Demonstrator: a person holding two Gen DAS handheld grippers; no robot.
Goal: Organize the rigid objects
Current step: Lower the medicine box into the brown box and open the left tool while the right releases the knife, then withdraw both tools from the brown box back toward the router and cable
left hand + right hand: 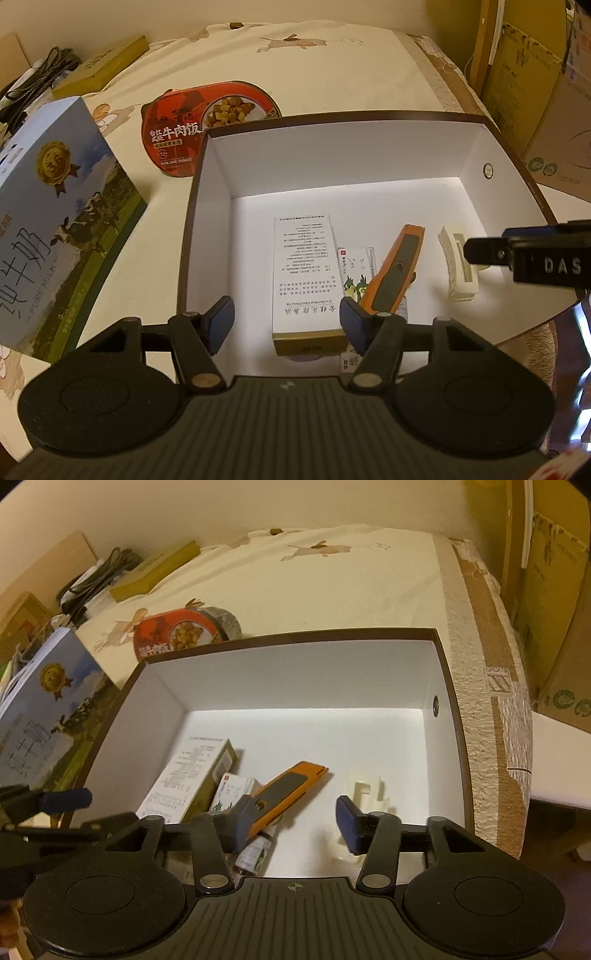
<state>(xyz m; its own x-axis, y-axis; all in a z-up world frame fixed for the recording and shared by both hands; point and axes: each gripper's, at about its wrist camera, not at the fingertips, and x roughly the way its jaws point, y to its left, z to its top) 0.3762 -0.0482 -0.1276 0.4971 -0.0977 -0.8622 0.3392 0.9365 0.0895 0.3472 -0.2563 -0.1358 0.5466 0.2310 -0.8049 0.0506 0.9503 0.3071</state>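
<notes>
The bed [332,55] is the biggest thing, with a cream sheet that has little animals on it. On it sits my big open box [369,147], white inside with a dark rim. To its left leans a blue milk carton [62,206]. Behind the box is a red round beef rice bowl [177,129].

Inside the box, a white tea box [303,273] lies flat on the left. Next to it is a small packet with birds [354,273]. An orange box cutter [399,266] leans across that packet. A white plastic clip [458,266] lies alone on the right.

My left tongs [286,325] hang over the tea box, spread wide and holding nothing. My right tongs [291,823] are also let go, above the cutter and the clip.
</notes>
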